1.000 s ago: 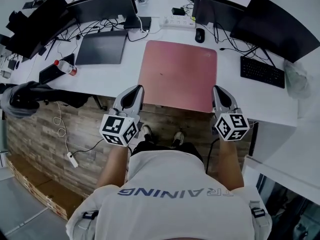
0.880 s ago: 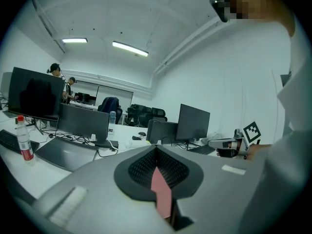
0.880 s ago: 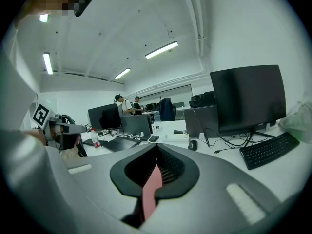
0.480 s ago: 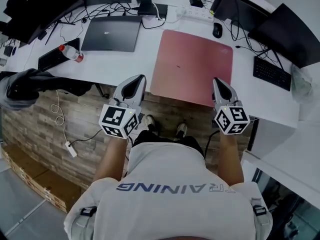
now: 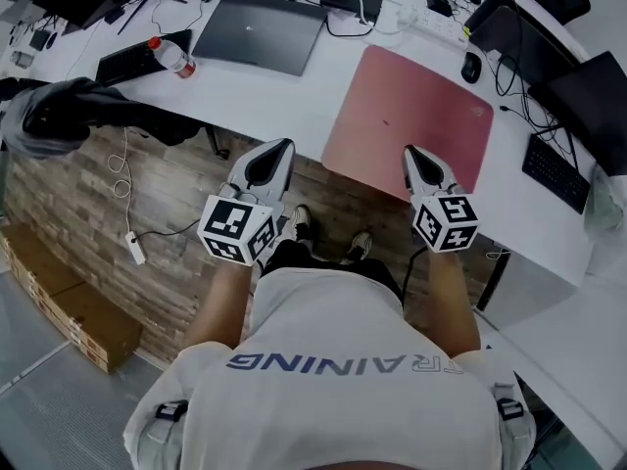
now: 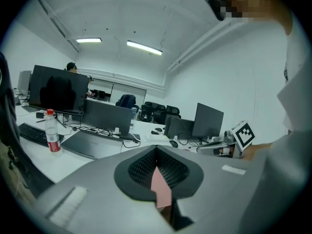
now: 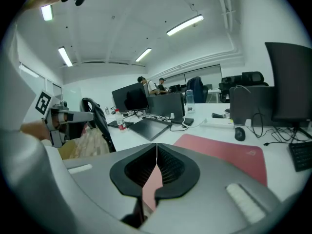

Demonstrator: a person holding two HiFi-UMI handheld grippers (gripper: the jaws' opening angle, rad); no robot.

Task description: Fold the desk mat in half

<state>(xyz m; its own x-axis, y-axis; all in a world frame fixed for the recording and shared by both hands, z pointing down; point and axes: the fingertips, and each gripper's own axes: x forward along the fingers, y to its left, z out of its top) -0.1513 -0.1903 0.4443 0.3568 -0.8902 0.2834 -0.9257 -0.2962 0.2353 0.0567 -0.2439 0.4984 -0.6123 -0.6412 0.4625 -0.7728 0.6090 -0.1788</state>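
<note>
Mat (image 5: 411, 116) lies flat at the counter's (image 5: 265, 96) near edge in the head view. My left tool (image 5: 277, 151) hangs just left of its near corner, my right tool (image 5: 415, 155) over its near edge.

Left gripper view: jaws together, gripping nothing.

Right gripper view: jaws closed on nothing, mat (image 7: 229, 152) flat beyond.

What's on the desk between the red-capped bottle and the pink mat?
A closed grey laptop lies between the bottle and the desk mat, with bare white desk around it. The head view shows this.
</note>
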